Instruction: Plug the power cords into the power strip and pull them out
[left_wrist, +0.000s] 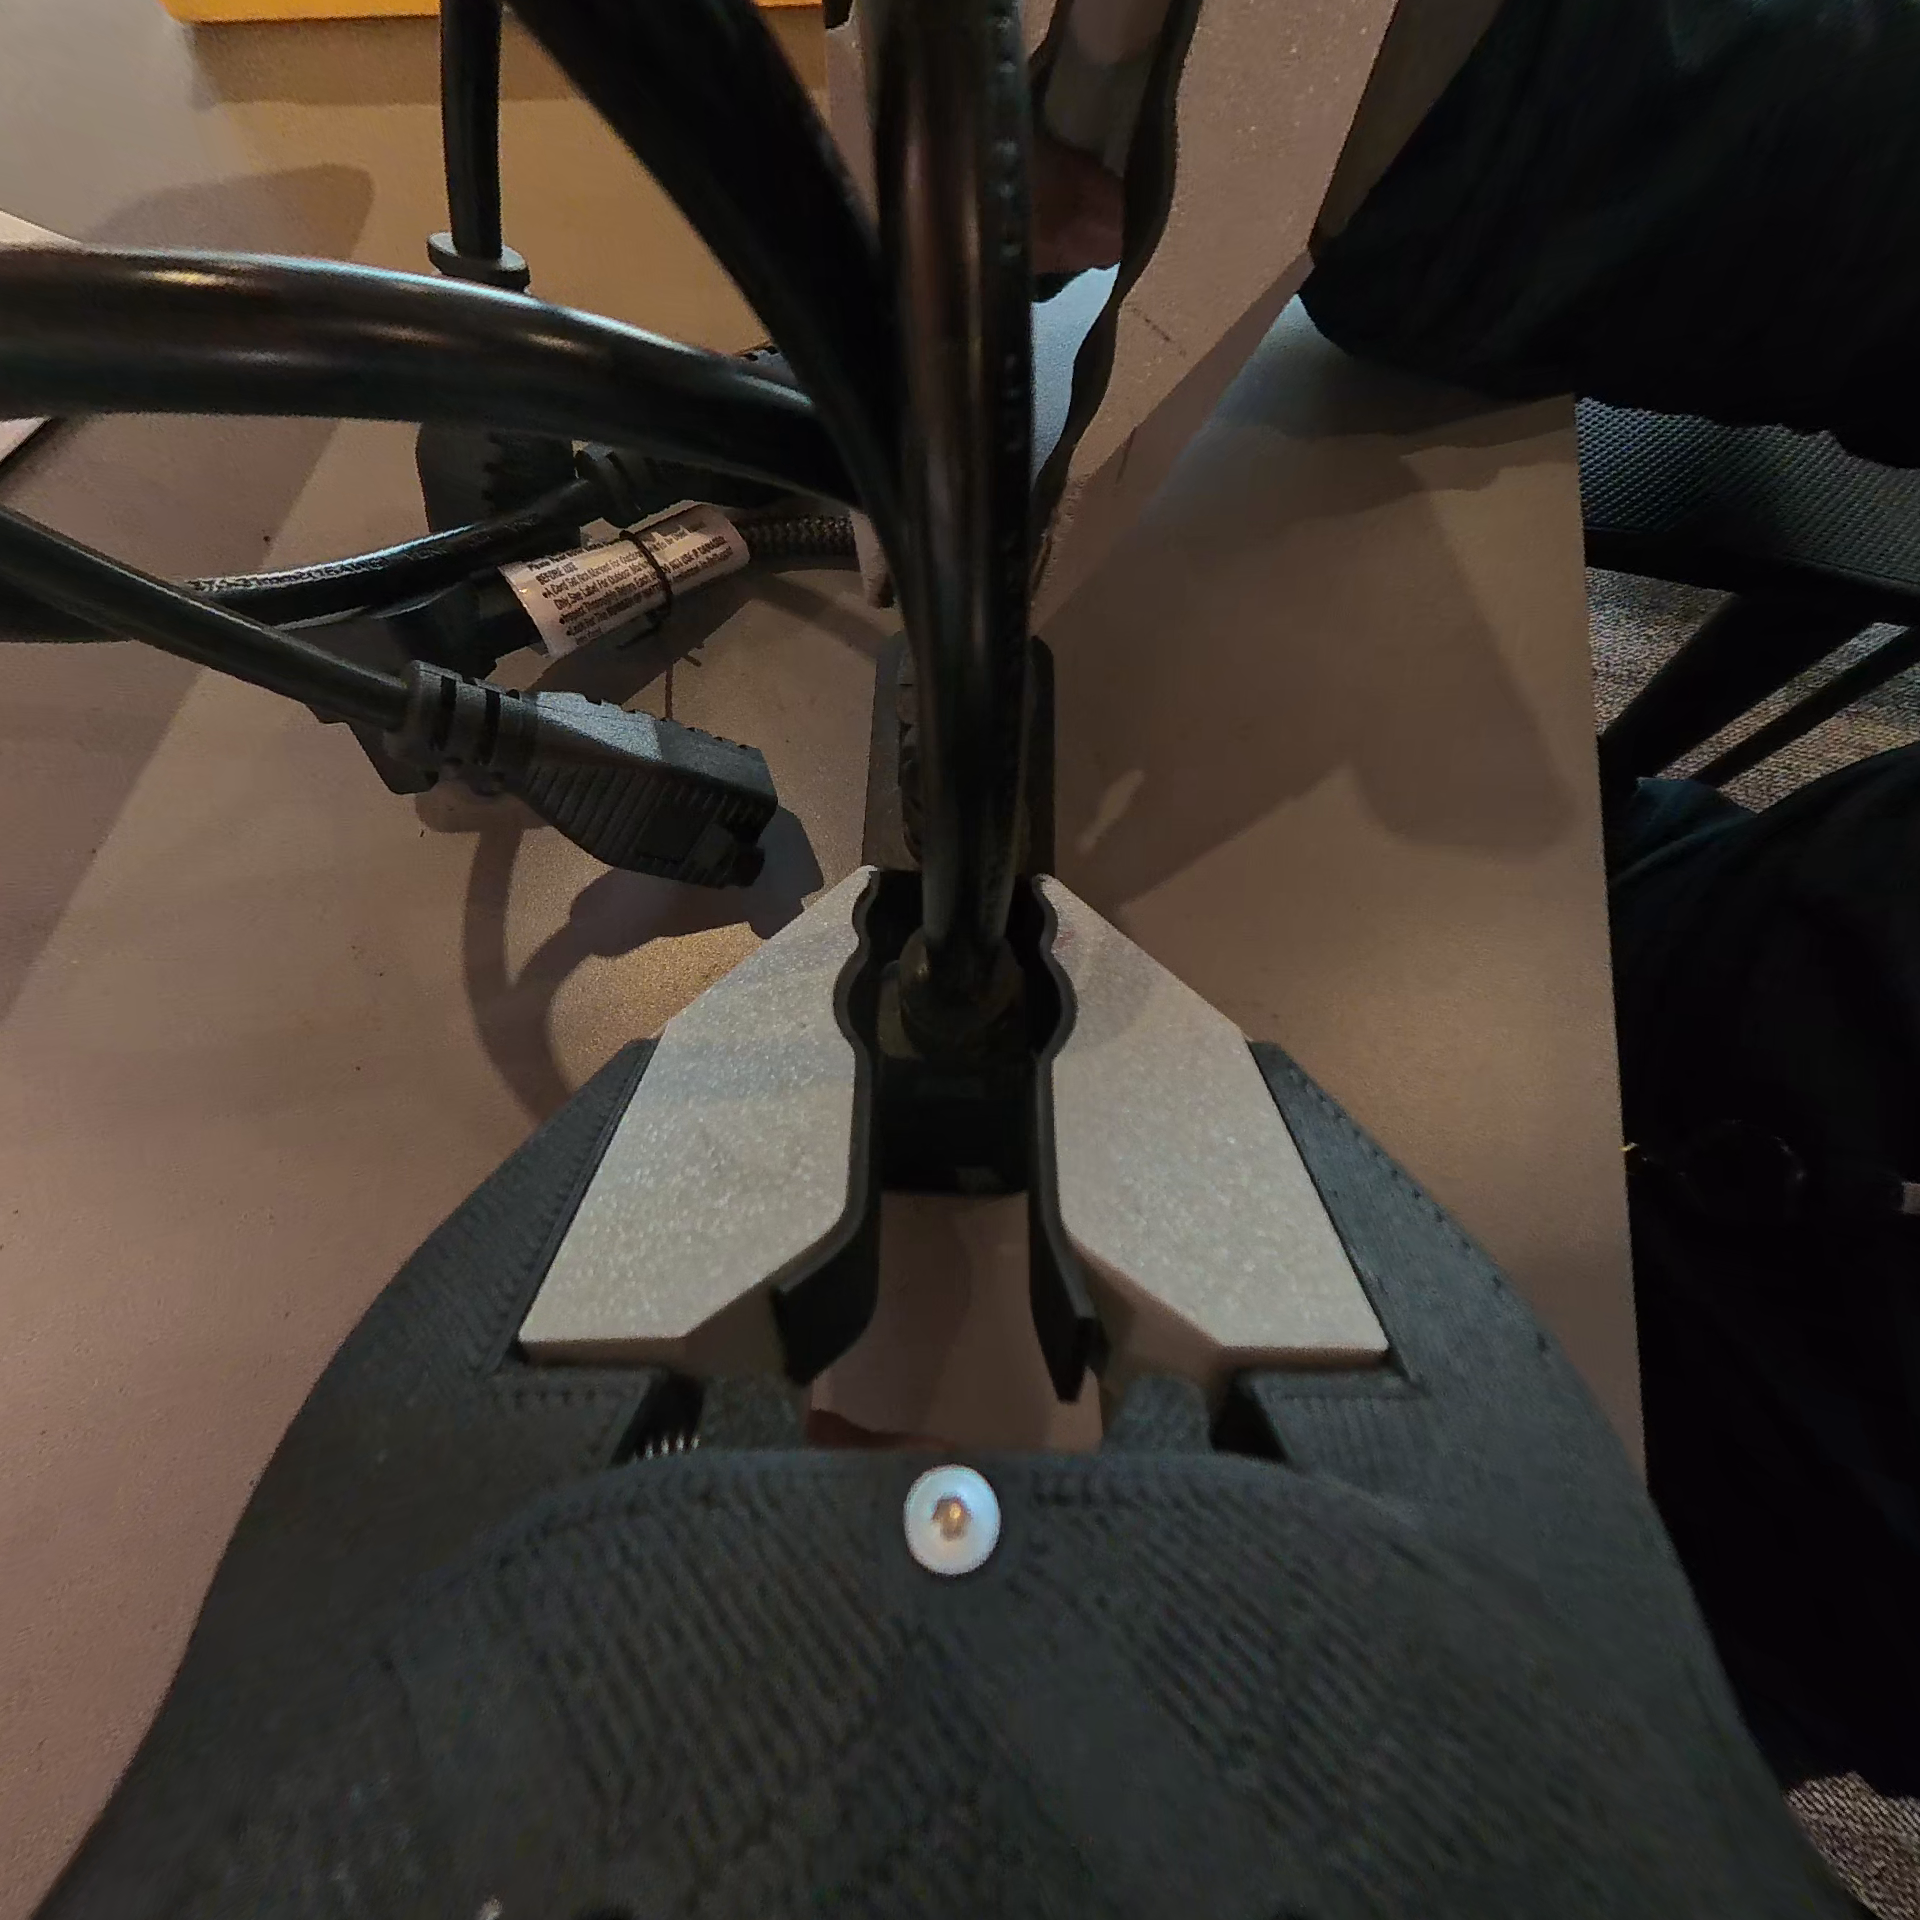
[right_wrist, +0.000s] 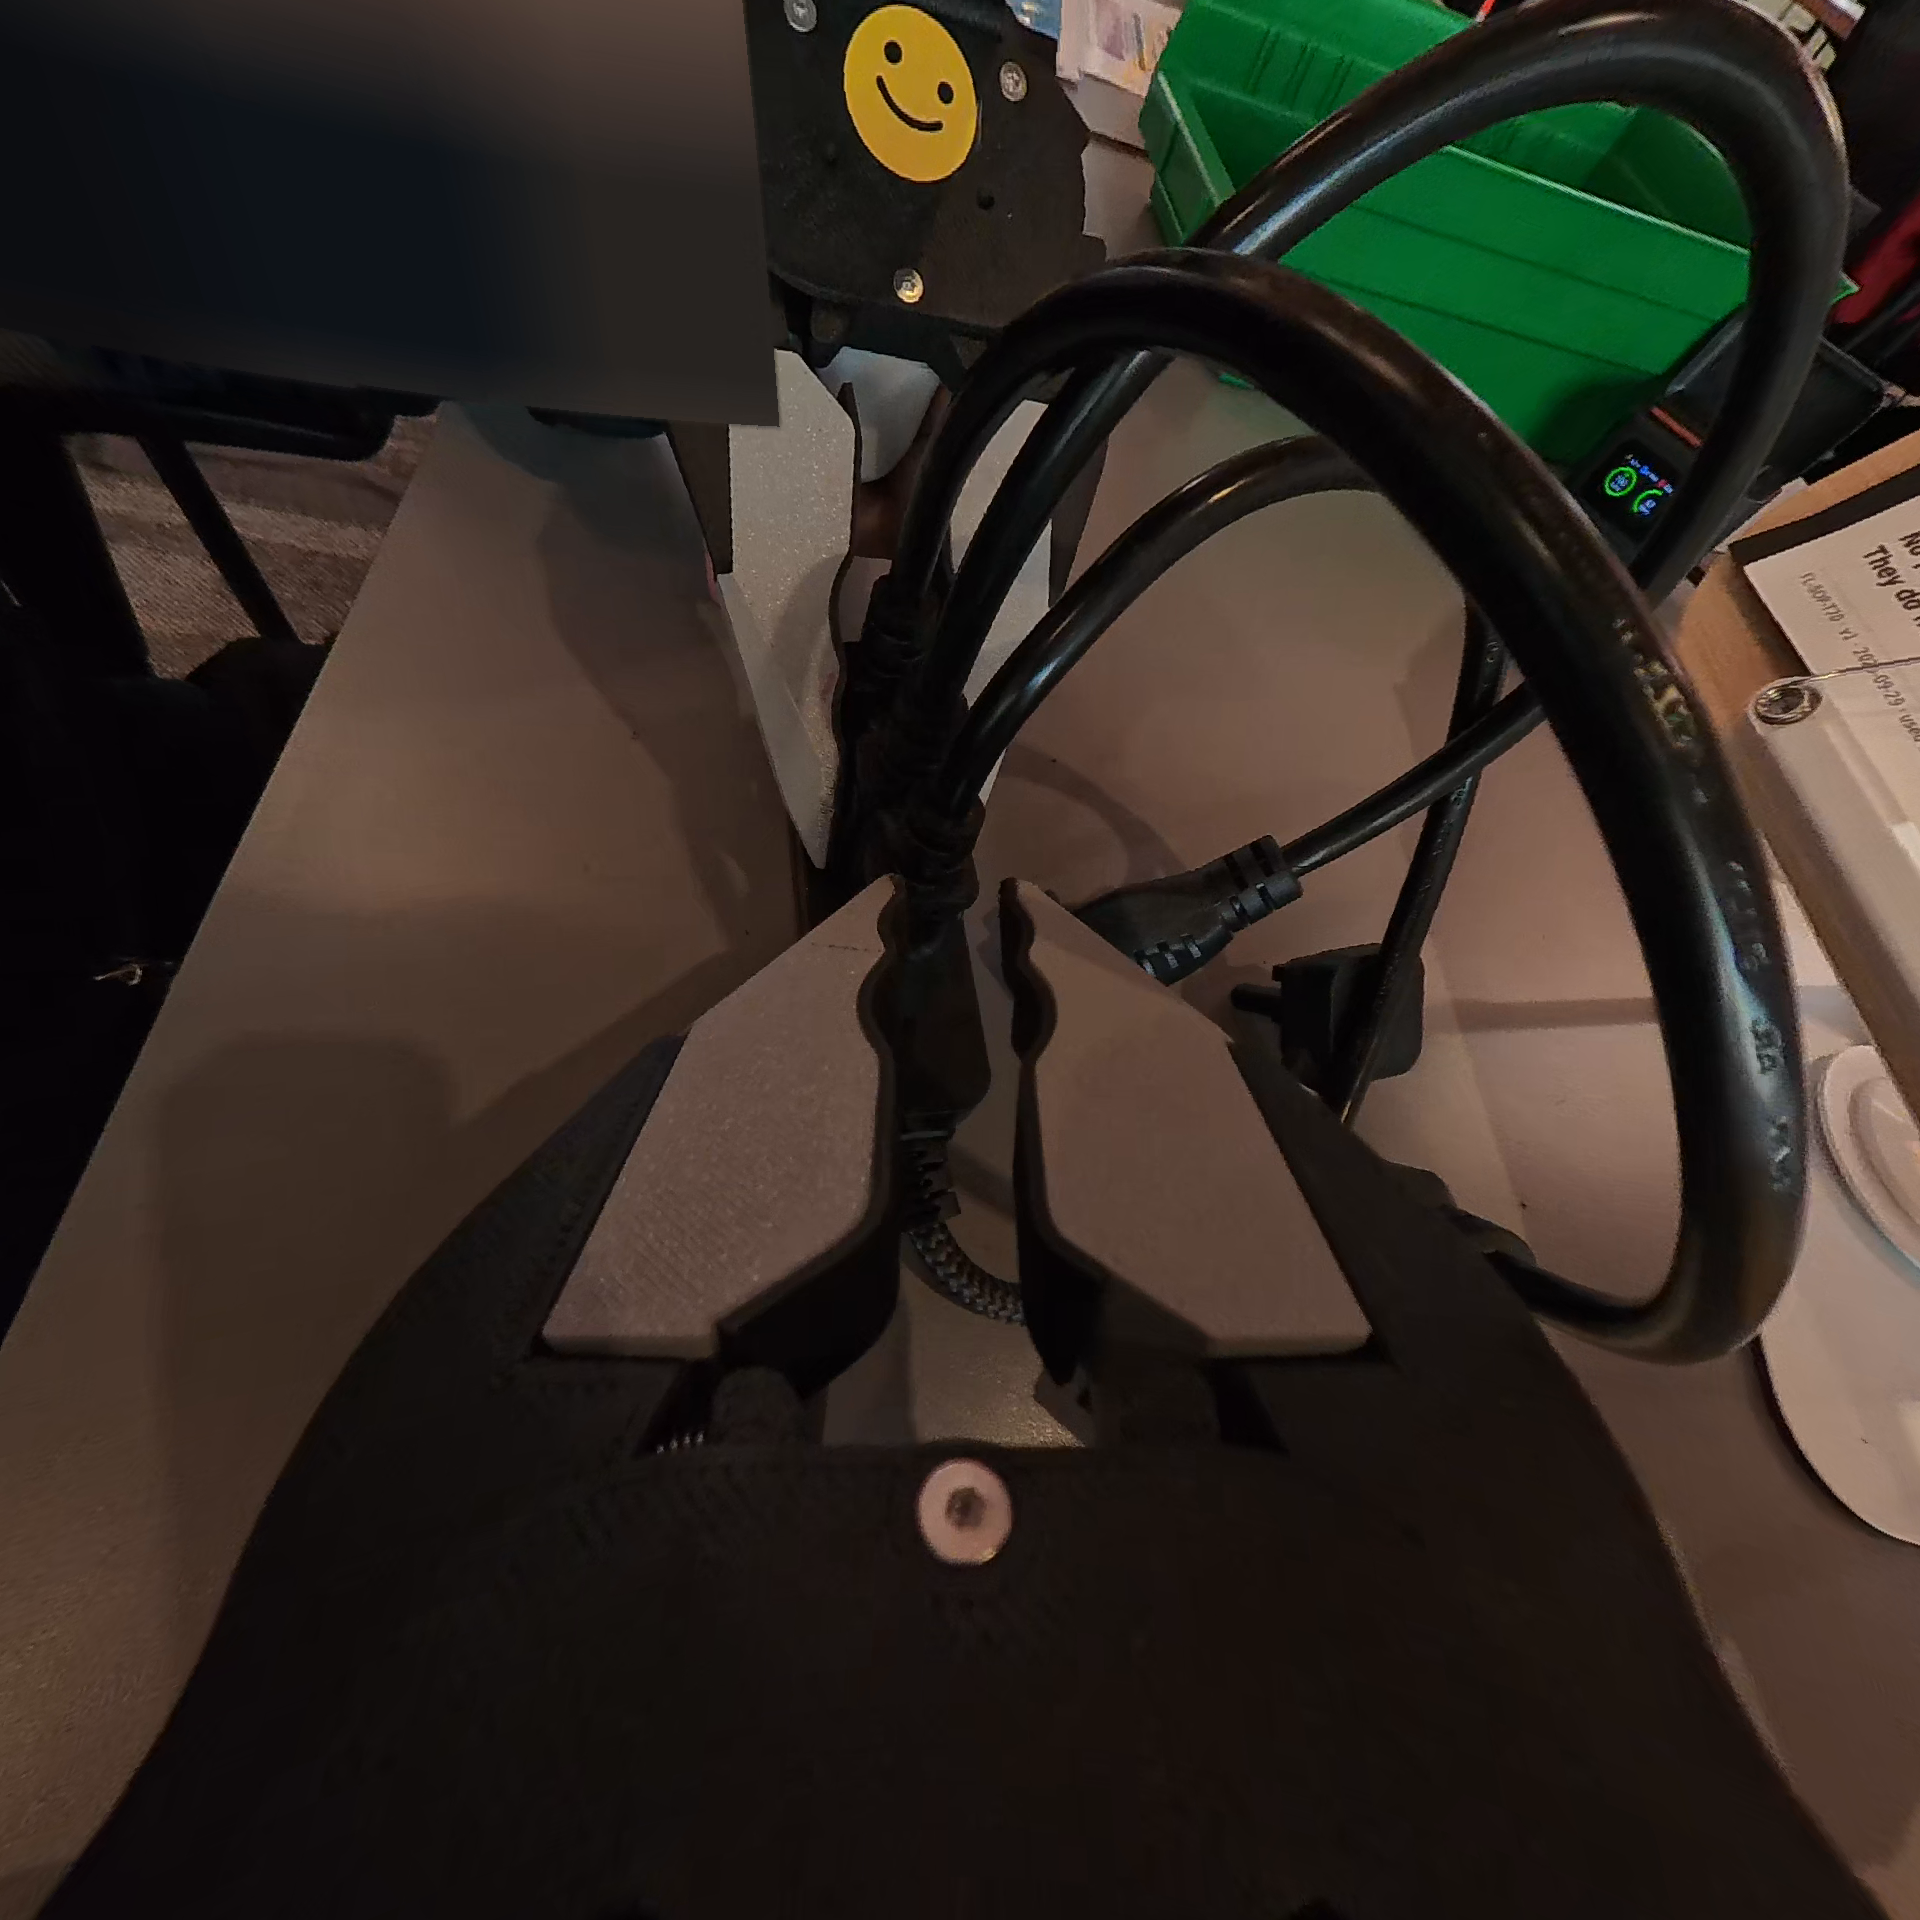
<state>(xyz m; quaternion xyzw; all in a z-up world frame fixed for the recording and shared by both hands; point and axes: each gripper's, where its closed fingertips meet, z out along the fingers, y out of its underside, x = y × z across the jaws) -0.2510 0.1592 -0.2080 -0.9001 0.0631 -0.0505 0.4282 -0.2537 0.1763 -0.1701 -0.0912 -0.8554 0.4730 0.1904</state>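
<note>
Because stiff black cords (right_wrist: 1621, 665) loop across the table (left_wrist: 260, 1039) and over both tongs, any tug could snag a loop. The power strip (right_wrist: 940, 997) stands on edge between the 2 tongs, but the right tongs (right_wrist: 951, 899) look released, with a sliver showing beside 1 pad, so it may lift or twist. The left tongs (left_wrist: 956, 883) are clenched on a black plug (left_wrist: 961, 987) at the strip, and a skewed pull could bend its pins.

Centre frame, the left gripper (left_wrist: 956, 935) clamps a black plug (left_wrist: 951, 997); its glossy black cord (left_wrist: 940, 416) rises toward the top edge.
</note>
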